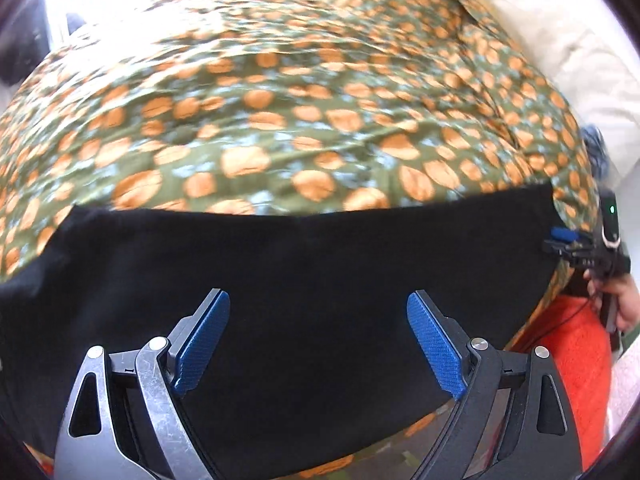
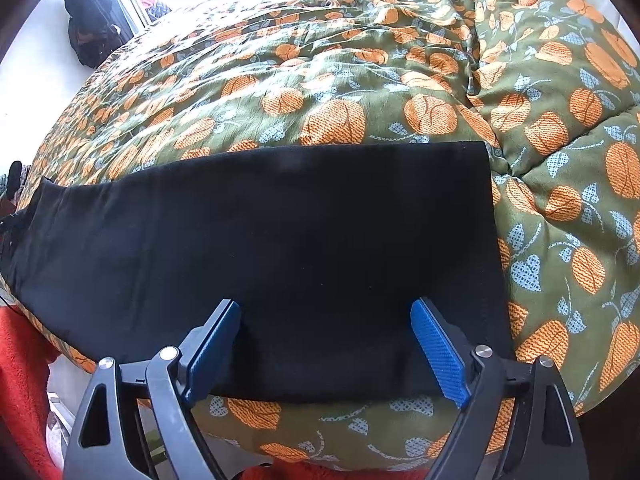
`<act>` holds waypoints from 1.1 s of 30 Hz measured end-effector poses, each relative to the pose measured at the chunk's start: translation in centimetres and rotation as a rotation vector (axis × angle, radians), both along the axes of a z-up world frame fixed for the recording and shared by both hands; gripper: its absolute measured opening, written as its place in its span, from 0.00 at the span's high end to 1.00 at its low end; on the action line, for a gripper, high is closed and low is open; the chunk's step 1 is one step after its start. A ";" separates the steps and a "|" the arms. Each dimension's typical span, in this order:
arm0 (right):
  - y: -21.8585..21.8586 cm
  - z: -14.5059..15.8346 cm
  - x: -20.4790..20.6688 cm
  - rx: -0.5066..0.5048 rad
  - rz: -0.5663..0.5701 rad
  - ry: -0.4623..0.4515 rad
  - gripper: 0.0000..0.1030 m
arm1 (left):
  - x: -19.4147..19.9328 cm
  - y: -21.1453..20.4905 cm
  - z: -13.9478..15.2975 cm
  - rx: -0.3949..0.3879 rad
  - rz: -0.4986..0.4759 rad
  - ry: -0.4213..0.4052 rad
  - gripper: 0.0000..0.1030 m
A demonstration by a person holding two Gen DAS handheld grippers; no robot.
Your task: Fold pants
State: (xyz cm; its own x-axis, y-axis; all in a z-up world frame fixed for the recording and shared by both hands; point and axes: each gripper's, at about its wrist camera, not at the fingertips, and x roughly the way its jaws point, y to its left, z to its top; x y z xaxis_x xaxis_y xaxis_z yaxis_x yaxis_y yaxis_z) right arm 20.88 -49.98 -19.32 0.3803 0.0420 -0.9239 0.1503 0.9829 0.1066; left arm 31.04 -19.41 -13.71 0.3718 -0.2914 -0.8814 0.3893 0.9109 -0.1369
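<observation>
Left gripper: jaws spread wide, empty, above the pants | Right gripper: jaws apart, gripping nothing | Black pants: flat in a long strip across a green, orange-patterned quilt near its front edge

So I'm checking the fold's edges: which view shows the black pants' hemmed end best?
The right wrist view: it is sharp, and the pants end in a straight stitched edge on the quilt. The left wrist view is motion-blurred; there the pants are a dark band with no stitching visible.
</observation>
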 end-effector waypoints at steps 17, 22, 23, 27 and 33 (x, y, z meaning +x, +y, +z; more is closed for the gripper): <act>-0.2 0.1 -0.3 0.016 0.001 -0.017 0.15 | -2.6 -8.9 -6.2 0.215 -0.117 -0.037 0.11; -0.4 0.2 -0.3 0.027 -0.007 -0.020 0.15 | -5.4 -8.9 -6.1 0.186 -0.089 -0.030 0.11; -0.4 0.2 -0.4 0.030 -0.010 -0.024 0.15 | -5.8 -9.0 -6.1 0.185 -0.085 -0.034 0.11; -1.5 1.5 -1.6 0.077 -0.069 -0.123 0.19 | -6.6 -9.2 -6.4 0.179 -0.073 -0.047 0.10; -7.8 5.5 -8.5 0.315 -0.401 -0.409 0.21 | -6.8 -9.2 -6.8 0.171 -0.075 -0.058 0.09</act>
